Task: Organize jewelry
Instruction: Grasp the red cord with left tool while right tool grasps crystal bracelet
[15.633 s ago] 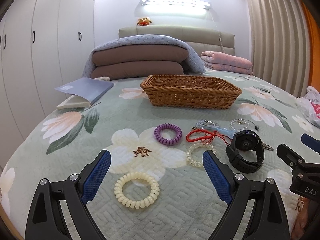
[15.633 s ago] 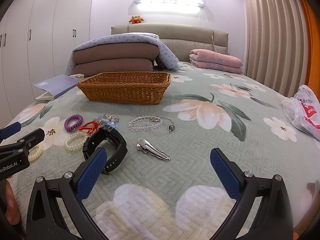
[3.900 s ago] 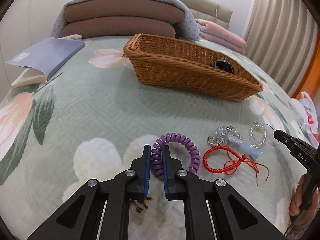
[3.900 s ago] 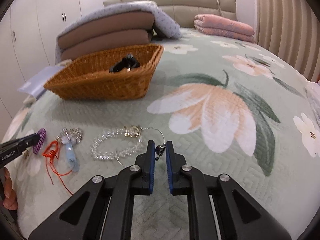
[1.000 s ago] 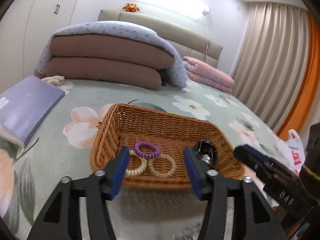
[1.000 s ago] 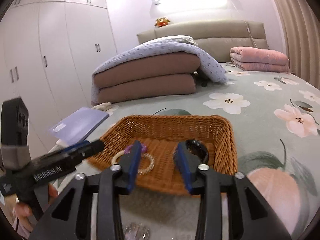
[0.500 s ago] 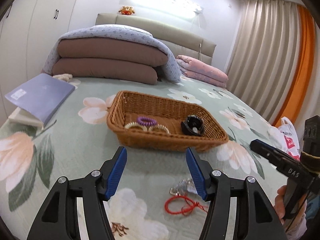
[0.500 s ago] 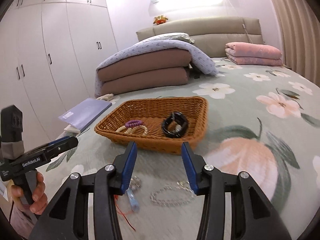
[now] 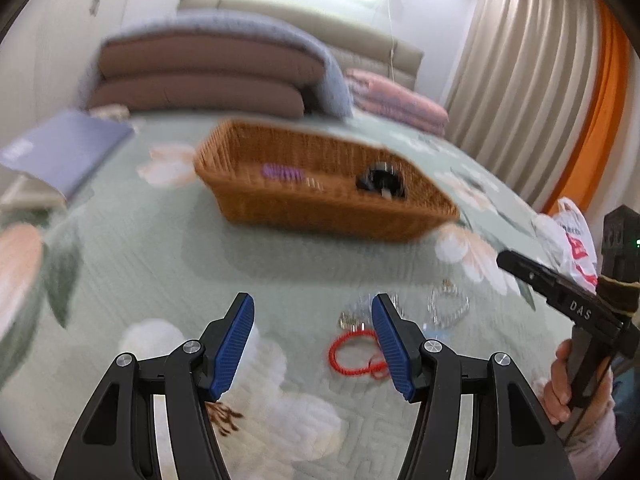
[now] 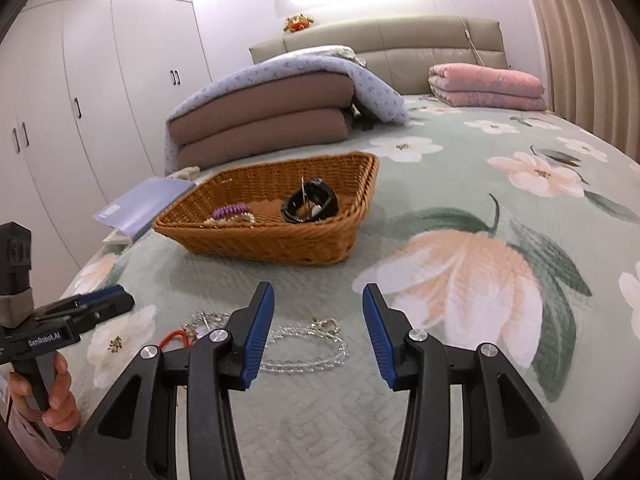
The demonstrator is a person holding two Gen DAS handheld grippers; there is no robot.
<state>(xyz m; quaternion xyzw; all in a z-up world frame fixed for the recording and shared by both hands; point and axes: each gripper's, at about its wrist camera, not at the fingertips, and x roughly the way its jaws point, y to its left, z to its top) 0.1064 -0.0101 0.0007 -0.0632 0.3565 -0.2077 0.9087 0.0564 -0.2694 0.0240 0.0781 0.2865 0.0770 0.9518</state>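
Observation:
My left gripper (image 9: 312, 307) is open and empty above the flowered bedspread. A red cord bracelet (image 9: 354, 354) lies just right of its gap, half behind the right finger, with a silvery charm piece (image 9: 356, 314) and a clear bead bracelet (image 9: 448, 308) beyond. My right gripper (image 10: 318, 296) is open and empty too; the clear bead bracelet (image 10: 304, 350) lies under its left finger, with the red cord (image 10: 176, 336) further left. The wicker basket (image 10: 280, 246) ahead holds a black watch (image 10: 310, 202), a purple coil hair tie (image 10: 229, 211) and pale rings.
A blue book (image 10: 148, 200) lies left of the basket. Folded brown and blue bedding (image 10: 272, 116) and a pink blanket (image 10: 486, 84) are stacked at the headboard. A white plastic bag (image 9: 572, 236) sits at the bed's right edge. A person's hand (image 10: 44, 392) holds the left gripper (image 10: 108, 298).
Both grippers have drawn back from the basket and come down toward the bedspread. The loose bracelets and red cord have come into view below them. Neither gripper's opening has changed.

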